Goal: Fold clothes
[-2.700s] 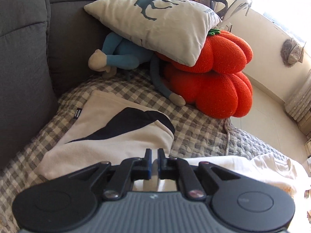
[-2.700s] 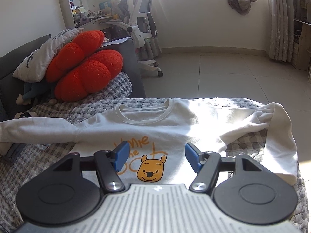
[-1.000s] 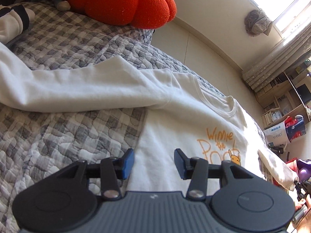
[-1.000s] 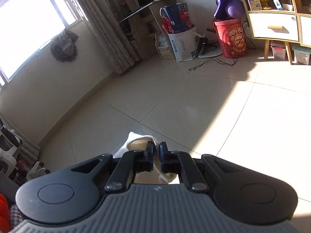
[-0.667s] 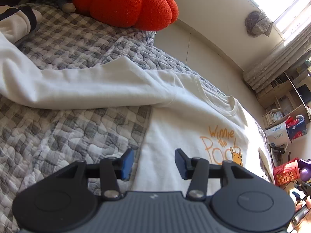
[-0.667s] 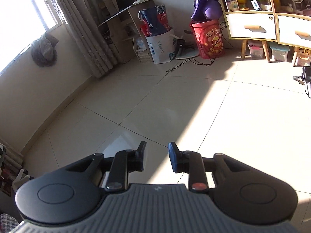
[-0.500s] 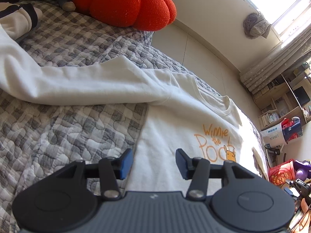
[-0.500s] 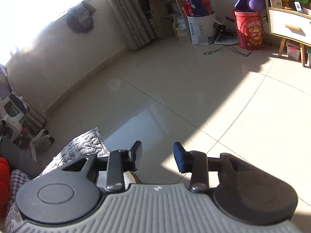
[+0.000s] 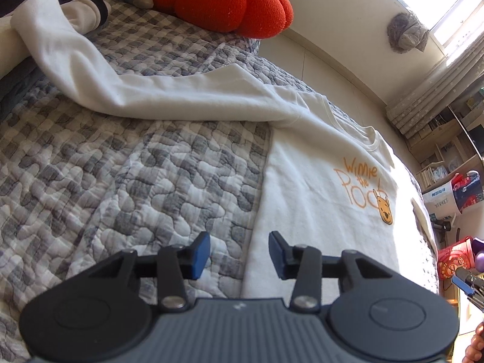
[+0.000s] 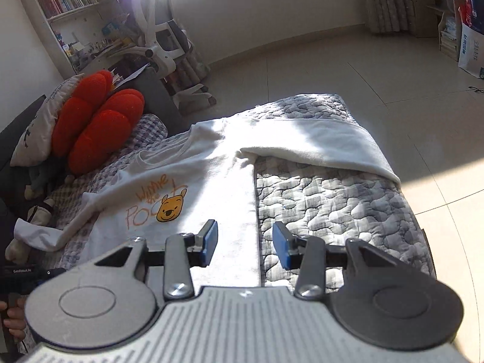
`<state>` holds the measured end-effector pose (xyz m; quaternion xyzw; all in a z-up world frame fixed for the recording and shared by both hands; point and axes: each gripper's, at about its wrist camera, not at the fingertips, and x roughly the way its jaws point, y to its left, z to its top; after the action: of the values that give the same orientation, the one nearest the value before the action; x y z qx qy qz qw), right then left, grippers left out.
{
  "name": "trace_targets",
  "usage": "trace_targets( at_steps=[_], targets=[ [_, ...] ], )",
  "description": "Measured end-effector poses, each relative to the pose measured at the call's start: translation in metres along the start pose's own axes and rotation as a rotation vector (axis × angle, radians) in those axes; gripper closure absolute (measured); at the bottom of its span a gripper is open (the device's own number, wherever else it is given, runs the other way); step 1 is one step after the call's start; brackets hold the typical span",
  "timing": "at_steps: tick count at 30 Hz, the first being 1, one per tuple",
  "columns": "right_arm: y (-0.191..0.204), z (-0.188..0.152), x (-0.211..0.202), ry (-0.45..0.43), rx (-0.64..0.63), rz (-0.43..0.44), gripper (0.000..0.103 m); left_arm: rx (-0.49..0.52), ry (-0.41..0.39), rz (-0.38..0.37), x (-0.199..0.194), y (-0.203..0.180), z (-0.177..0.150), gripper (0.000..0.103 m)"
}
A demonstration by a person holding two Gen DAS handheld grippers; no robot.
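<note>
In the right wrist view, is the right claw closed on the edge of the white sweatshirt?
No. The right claw is open, its blue pads spread apart on either side of the white sweatshirt edge without gripping it.

You are in a lived-in home room: a sofa under a grey checked quilt [image 10: 332, 193], red pumpkin cushions [image 10: 99, 121] (plush toys beside them), a bookshelf [image 10: 63, 0], a white desk chair [image 10: 163, 36], curtains [image 10: 384, 0] and a tiled floor [image 10: 393, 75].
</note>
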<state>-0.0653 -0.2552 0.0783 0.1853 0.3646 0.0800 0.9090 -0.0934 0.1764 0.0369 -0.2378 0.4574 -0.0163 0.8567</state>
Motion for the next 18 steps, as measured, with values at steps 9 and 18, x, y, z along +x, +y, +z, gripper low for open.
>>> trace_targets(
  at_steps=[9, 18],
  targets=[
    [-0.001, -0.074, -0.033, 0.086, 0.034, 0.001, 0.059, 0.108, 0.037, -0.059, -0.01, -0.017, -0.041, 0.062],
    [0.008, -0.113, -0.025, 0.195, -0.05, -0.051, 0.077, 0.12, 0.024, -0.053, -0.011, -0.014, -0.049, 0.098]
  ],
)
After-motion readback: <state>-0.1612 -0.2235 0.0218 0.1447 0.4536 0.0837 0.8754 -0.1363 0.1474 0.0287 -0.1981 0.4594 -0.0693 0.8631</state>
